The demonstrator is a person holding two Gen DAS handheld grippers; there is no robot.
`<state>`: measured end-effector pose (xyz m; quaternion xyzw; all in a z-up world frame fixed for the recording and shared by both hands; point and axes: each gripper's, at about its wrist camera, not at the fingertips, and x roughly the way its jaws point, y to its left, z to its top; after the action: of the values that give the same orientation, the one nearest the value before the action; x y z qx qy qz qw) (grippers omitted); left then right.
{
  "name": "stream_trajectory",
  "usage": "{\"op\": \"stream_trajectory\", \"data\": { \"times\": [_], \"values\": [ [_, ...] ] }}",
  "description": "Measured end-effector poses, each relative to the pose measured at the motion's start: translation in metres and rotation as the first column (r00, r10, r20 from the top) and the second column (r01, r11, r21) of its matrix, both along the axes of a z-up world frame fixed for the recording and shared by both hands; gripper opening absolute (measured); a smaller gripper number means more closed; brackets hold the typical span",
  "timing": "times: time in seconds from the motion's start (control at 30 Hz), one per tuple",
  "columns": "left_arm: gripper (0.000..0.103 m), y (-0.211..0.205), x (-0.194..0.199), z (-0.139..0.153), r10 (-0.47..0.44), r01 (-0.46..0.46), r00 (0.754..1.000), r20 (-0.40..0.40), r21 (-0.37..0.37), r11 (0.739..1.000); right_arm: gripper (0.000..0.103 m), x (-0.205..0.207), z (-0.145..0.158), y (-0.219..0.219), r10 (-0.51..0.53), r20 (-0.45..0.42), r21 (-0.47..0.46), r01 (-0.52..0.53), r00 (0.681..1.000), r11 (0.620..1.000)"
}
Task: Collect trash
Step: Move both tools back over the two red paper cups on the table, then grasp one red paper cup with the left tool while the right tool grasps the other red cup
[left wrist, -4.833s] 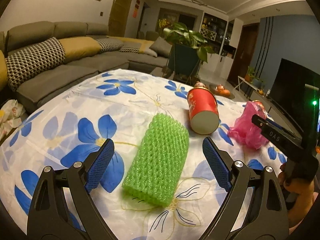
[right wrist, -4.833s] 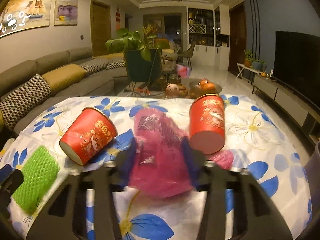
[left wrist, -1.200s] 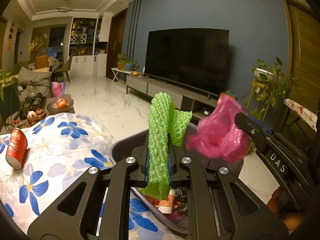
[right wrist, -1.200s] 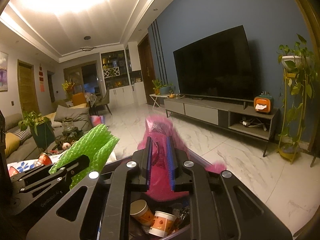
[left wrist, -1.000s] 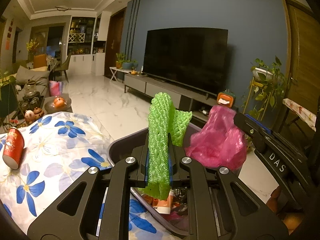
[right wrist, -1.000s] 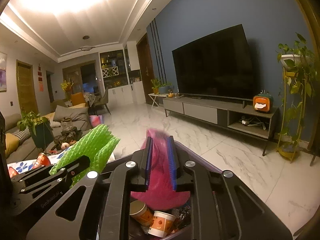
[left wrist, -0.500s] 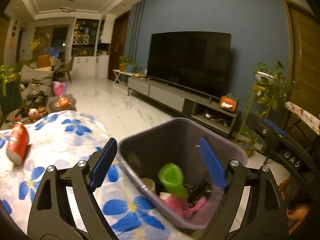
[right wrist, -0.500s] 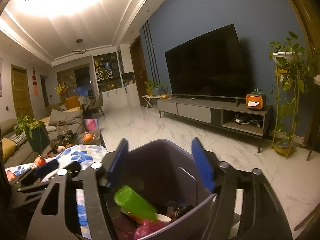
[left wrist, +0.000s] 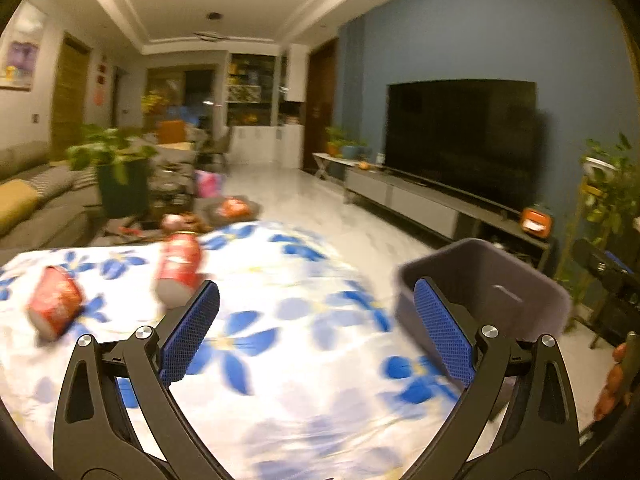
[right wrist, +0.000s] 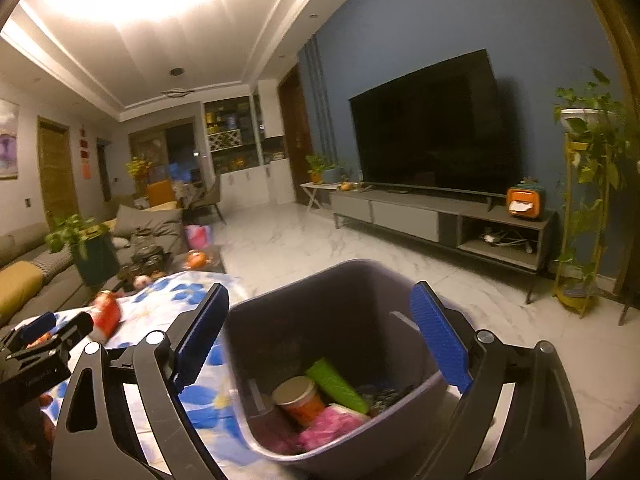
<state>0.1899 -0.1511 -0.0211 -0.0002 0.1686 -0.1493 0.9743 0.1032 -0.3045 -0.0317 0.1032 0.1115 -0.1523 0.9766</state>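
My left gripper [left wrist: 316, 328]: spread, empty, over the tablecloth [left wrist: 304, 360]
My right gripper [right wrist: 320, 336]: spread, empty, above the bin [right wrist: 280, 320]
Trash: green foam net [right wrist: 336, 384] inside the bin; two red cups [left wrist: 180, 264] on the cloth
Edge: bin just beside the table's end; bare floor [right wrist: 304, 240] beyond

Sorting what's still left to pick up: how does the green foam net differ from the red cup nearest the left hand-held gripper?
The green foam net lies inside the grey bin, leaning on other trash; the red cup lies on its side on the flowered tablecloth. The net is a ribbed green sleeve; the cup is smooth and red with a pale base. Neither is held: both the left hand-held gripper and the right hand-held gripper are open.
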Motion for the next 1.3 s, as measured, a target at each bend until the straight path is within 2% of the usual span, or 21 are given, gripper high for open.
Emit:
{"op": "stream_trajectory", "data": {
  "times": [0.23, 0.43, 0.63, 0.8, 0.9, 1.17, 1.3],
  "values": [
    [0.096, 0.077, -0.002, 0.003, 0.173, -0.174, 0.984, 0.03, 0.022, 0.985, 0.092, 0.019, 0.001, 0.053, 0.116, -0.011, -0.013, -0.116, 0.993, 0.993],
    [0.096, 0.152, 0.006, 0.001, 0.325, -0.325, 0.946, 0.011, 0.013, 0.946, 0.092, 0.047, 0.004, 0.103, 0.212, -0.022, -0.027, -0.213, 0.977, 0.977],
    [0.096, 0.207, 0.017, -0.001, 0.407, -0.407, 0.913, -0.003, 0.009, 0.913, 0.093, 0.088, 0.002, 0.16, 0.305, -0.052, -0.039, -0.307, 0.951, 0.951],
    [0.096, 0.232, 0.023, 0.0, 0.44, -0.44, 0.898, -0.008, -0.022, 0.898, 0.093, 0.133, -0.001, 0.211, 0.384, -0.083, -0.026, -0.387, 0.92, 0.922],
    [0.096, 0.242, 0.035, 0.0, 0.449, -0.45, 0.893, -0.02, -0.039, 0.892, 0.093, 0.165, -0.005, 0.237, 0.397, -0.116, -0.031, -0.403, 0.911, 0.915],
    [0.096, 0.257, 0.064, -0.009, 0.452, -0.454, 0.891, -0.042, -0.051, 0.89, 0.093, 0.232, -0.029, 0.283, 0.363, -0.194, -0.088, -0.385, 0.911, 0.919],
    [0.096, 0.264, 0.071, -0.019, 0.455, -0.46, 0.887, -0.075, -0.073, 0.885, 0.093, 0.257, -0.04, 0.291, 0.353, -0.235, -0.075, -0.379, 0.906, 0.922]
  ]
}}
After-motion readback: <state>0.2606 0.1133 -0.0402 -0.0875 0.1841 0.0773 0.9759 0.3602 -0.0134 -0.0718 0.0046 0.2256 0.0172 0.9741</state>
